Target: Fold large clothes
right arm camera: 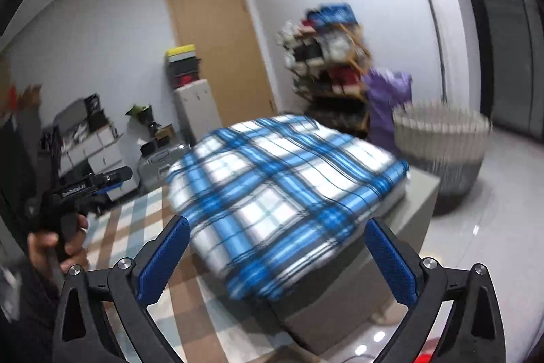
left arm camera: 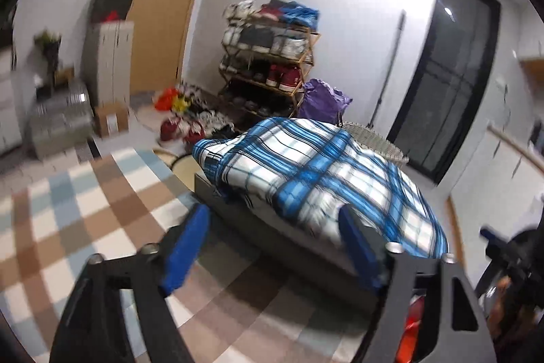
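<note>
A blue and white plaid garment [left arm camera: 326, 172] lies folded in a thick bundle on a low grey table [left arm camera: 272, 227]. It also shows in the right wrist view [right arm camera: 282, 189] on the same table [right arm camera: 418, 193]. My left gripper [left arm camera: 272, 223] is open and empty, held above the table's near edge, just short of the garment. My right gripper [right arm camera: 275, 230] is open and empty, held above the garment's near side. The left gripper and the hand that holds it show at the left of the right wrist view [right arm camera: 91, 186].
A checked rug [left arm camera: 85, 210] covers the floor left of the table. A woven basket [right arm camera: 442, 138] stands behind the table, with a purple bag [left arm camera: 323, 101] and a full shoe rack [left arm camera: 272, 56] beyond. A wooden door [right arm camera: 217, 39], cabinets and boxes line the wall.
</note>
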`<state>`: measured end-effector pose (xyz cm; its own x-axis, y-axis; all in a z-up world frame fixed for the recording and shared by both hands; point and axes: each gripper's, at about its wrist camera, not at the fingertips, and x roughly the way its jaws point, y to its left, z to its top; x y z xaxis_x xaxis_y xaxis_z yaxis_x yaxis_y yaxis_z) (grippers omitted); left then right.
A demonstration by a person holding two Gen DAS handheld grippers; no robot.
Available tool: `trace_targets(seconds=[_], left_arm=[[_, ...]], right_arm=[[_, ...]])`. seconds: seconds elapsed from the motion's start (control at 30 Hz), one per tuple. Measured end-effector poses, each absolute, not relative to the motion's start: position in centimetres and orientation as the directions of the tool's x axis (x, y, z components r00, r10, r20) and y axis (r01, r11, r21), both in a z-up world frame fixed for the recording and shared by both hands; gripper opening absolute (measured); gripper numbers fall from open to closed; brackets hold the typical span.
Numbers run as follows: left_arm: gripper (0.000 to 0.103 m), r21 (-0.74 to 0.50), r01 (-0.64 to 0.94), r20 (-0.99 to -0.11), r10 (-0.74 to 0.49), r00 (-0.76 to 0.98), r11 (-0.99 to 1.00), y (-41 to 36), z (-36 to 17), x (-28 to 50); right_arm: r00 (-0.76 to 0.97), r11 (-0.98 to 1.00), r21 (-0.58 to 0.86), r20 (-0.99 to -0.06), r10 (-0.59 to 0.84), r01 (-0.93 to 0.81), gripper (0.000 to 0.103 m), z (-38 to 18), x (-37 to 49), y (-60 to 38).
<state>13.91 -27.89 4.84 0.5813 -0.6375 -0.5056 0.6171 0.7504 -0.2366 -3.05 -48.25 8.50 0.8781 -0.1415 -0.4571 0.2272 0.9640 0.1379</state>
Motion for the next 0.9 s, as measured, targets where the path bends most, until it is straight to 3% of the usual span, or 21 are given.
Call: trace_targets(seconds=[0.1,0.27,0.43,0.9], left_arm=[[0.082,-0.184,0.647,-0.491,-0.639,0.591,0.740,-29.2,5.4,12.5],[0.102,-0.191,0.657,-0.501,-0.648,0.573,0.729,-29.0,5.5,10.8],[0.102,-0.132,0.673,-0.459,-0.647,0.609,0.728,-28.7,6.2,8.6],[0.102,-0.152,0.694,-0.421,-0.682,0.598,0.704,-28.4,6.3,8.5]], right_arm=[[0.898,0.970,0.151,-0.426,-0.110,0.190,0.103,8.9,-4.2,-46.5],[0.912,0.967,0.175,-0.398,-0.102,0.184,0.103,9.4,-5.6,-45.7],[0.915,0.965,0.189,-0.392,-0.096,0.182,0.103,9.8,-6.2,-45.7],[0.918,0.973,0.165,-0.388,-0.083,0.158,0.103,10.0,-6.1,-45.0]])
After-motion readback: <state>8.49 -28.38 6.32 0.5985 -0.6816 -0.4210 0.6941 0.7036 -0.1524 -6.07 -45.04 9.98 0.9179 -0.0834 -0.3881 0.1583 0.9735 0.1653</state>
